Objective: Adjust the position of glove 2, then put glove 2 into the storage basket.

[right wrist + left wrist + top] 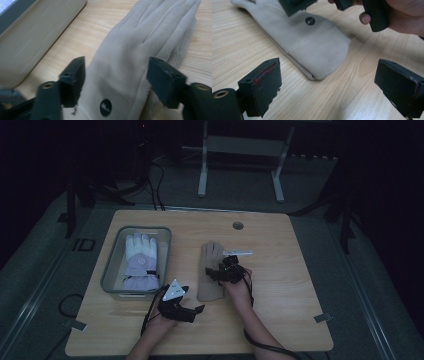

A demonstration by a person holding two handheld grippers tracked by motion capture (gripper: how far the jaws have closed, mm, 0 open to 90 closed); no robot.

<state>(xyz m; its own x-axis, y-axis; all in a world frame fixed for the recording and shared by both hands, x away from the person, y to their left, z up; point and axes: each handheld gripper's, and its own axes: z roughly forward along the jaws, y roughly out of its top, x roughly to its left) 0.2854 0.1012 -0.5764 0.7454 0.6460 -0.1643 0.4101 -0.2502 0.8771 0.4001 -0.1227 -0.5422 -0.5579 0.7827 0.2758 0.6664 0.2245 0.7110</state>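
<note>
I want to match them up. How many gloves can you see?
2. A beige glove lies flat on the table, between the jaws of the right gripper. A white and lilac glove lies in the grey bin.

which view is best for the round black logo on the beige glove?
The left gripper view: the round black logo lies sharp and unobstructed on the beige glove. The right gripper view has it low and blurred. From the high view it's too small to make out.

One glove lies in the bin, another glove right of it.
</note>
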